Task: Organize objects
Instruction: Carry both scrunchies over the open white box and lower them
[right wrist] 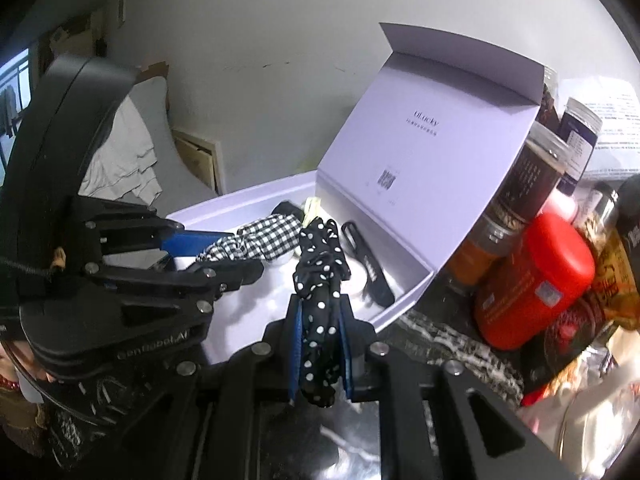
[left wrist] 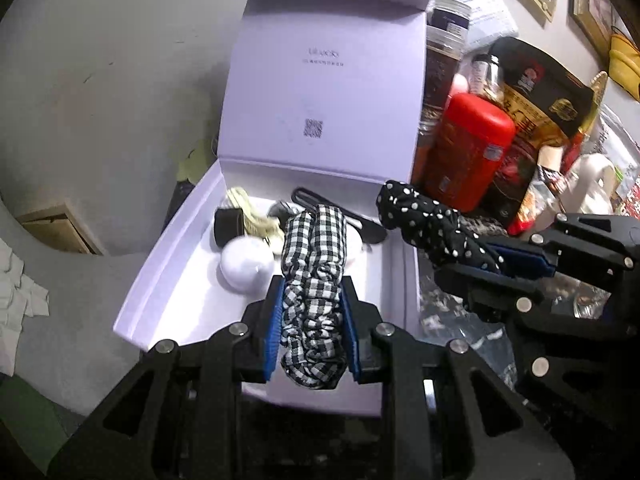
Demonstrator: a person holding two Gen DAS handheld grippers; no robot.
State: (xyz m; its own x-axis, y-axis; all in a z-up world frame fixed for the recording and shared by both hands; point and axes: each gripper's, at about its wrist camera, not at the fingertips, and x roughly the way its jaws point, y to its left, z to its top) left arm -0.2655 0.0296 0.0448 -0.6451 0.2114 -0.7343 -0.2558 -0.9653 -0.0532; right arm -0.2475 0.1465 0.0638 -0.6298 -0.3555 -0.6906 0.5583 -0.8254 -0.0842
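Gingham scrunchie [left wrist: 314,280] overhangs cluttered box [left wrist: 176,280] beside jars [left wrist: 468,148].

Dark marbled counter [right wrist: 452,340] w/ open white box [left wrist: 168,276] on it; red canister [left wrist: 464,152], jars [right wrist: 528,176] & packets [left wrist: 544,104] crowded just right of box.

1. My left gripper [left wrist: 312,312]: black angular frame, round silver screws, blue ribbed fingers [left wrist: 276,320].
2. My right gripper [right wrist: 320,344]: same black build, blue fingers [right wrist: 297,344].
3. White lettering marks the left gripper's housing.
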